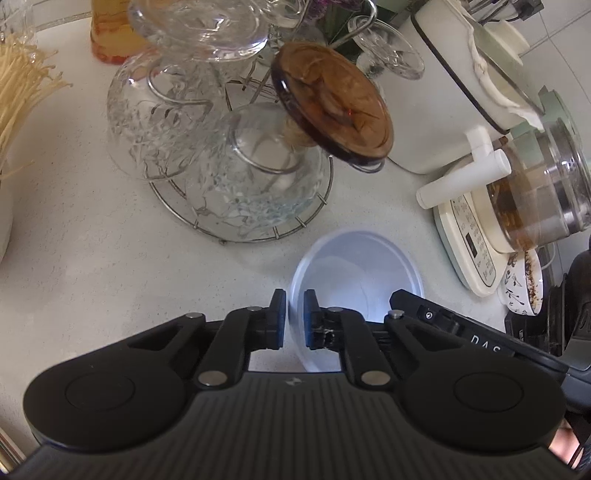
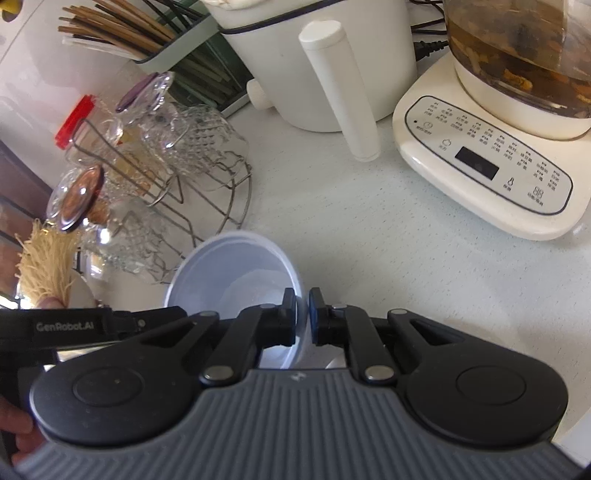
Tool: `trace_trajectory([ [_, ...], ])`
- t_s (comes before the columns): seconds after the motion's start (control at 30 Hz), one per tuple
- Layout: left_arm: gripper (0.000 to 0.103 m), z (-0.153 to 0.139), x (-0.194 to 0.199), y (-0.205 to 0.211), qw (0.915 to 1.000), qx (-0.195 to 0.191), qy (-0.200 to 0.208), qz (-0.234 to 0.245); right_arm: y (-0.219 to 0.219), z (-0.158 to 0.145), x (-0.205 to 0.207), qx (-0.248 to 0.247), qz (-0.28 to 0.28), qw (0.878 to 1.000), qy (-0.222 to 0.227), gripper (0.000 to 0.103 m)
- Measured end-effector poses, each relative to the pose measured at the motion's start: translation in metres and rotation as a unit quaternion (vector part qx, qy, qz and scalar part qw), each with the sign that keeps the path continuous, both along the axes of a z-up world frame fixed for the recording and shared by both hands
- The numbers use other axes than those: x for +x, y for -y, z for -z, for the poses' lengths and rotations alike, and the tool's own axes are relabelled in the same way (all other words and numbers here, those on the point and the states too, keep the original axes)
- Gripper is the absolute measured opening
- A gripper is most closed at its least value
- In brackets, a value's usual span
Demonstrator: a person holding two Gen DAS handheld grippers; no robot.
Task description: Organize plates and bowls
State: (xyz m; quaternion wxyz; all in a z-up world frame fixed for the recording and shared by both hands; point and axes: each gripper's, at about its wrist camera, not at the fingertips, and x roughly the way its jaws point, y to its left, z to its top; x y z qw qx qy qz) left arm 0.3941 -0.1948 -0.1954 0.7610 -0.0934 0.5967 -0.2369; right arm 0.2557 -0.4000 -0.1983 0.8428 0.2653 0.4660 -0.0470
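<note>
Pinching opposite sides of the pale bowl (image 1: 356,273), the left tool (image 1: 294,319) and right tool (image 2: 303,317) both sit narrow on its thin rim, low over the bench (image 1: 92,258). Uneven pulls could flex the rim and pop it free, knocking the glass rack (image 1: 221,162). Only the left view shows the dirty plate (image 1: 524,282); only the right shows the chopsticks (image 2: 122,33).

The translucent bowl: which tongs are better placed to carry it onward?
Probably neither alone: the left tongs and right tongs each pinch the bowl's rim on opposite sides.
</note>
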Motion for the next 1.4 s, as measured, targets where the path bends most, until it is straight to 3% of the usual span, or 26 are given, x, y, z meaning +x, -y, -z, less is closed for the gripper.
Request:
trace_trajectory([
  [0.77, 0.012, -0.07, -0.05, -0.038, 0.9977, -0.033, 0.059, 0.003, -0.022, -0.052, -0.054, 0.005, -0.009, 0.998, 0.066, 0.01],
  [1.4, 0.012, -0.091, -0.082, -0.095, 0.9951, -0.027, 0.09, -0.031, -0.065, -0.07, -0.059, 0.018, -0.058, 0.994, 0.086, 0.01],
])
